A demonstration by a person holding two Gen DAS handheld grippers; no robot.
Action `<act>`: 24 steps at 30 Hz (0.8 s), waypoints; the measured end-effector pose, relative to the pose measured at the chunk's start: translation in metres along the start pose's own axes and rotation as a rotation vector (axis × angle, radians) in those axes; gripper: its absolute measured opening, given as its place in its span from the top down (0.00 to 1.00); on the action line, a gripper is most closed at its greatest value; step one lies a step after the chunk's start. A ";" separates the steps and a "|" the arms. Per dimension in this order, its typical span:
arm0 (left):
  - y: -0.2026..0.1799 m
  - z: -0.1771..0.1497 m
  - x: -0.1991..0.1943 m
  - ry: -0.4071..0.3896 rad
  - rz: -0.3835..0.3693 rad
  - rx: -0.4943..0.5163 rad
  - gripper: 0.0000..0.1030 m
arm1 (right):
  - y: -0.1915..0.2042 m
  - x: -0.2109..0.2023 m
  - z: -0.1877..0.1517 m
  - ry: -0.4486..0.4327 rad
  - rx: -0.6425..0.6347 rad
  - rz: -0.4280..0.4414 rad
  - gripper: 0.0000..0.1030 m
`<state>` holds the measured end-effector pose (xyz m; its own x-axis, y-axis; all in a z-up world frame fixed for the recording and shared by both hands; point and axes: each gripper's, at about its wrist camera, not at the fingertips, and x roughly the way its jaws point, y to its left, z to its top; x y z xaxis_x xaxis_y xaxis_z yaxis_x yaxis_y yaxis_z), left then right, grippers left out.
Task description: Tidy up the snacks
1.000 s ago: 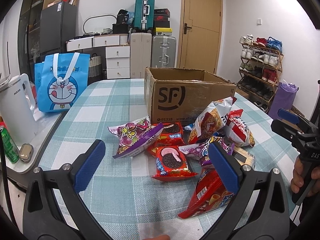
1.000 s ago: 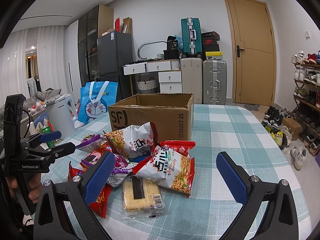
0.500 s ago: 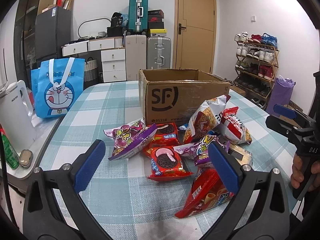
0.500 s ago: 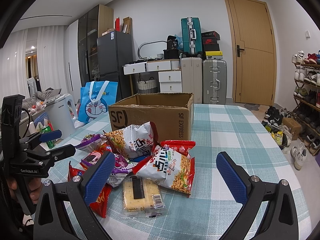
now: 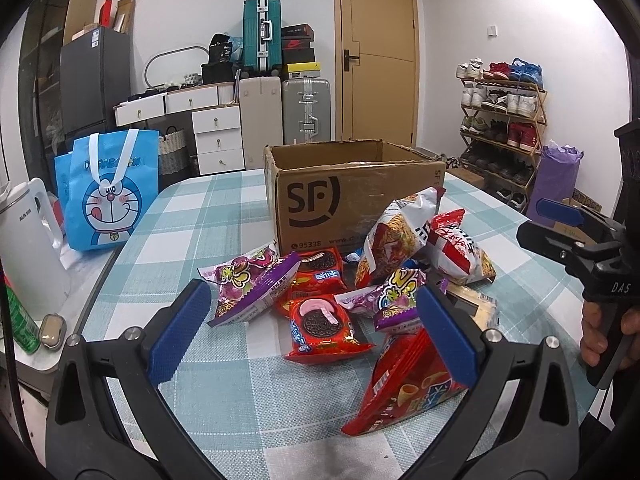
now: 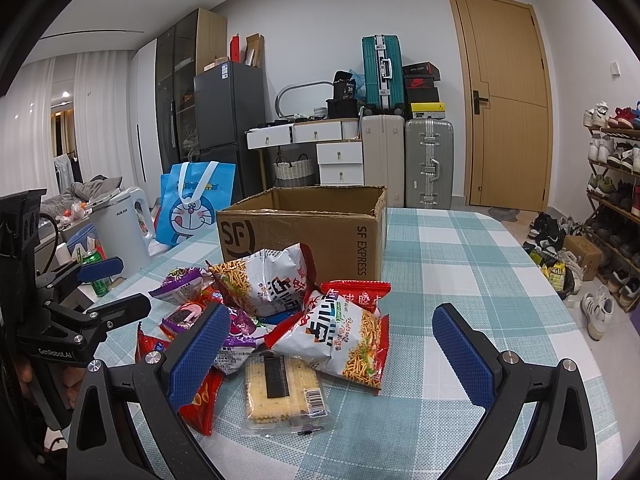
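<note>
cardboard box (image 6: 304, 236) reads "sf express" and "95338"; kettle (image 5: 28, 248) "aux".

L gripper (image 5: 312, 336) wide apart over snack pile (image 5: 360, 292), box (image 5: 352, 200) behind.

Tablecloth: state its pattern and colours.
The tablecloth is a teal, pale blue and white check, clearest in the right wrist view.

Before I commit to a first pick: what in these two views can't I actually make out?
- Cardboard box floor: hidden by its own front wall in both wrist views, so its contents are unknown.
- Red chip bag: right finger of the left gripper covers its top in the left view.
- Cracker pack: mostly behind that finger; clear in the right view.
- Snacks at the bottom of the pile: overlapped by the noodle bags.
</note>
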<state>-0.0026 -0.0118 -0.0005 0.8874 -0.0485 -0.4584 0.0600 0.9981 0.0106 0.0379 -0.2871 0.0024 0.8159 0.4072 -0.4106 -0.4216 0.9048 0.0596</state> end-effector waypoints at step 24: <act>0.002 -0.001 0.006 0.040 -0.014 -0.011 0.01 | 0.002 0.018 -0.001 0.080 0.001 0.012 0.00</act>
<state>0.0022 -0.0099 -0.0037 0.8676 -0.0609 -0.4935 0.0670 0.9977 -0.0054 0.0510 -0.2787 -0.0061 0.7768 0.4064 -0.4811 -0.4302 0.9003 0.0659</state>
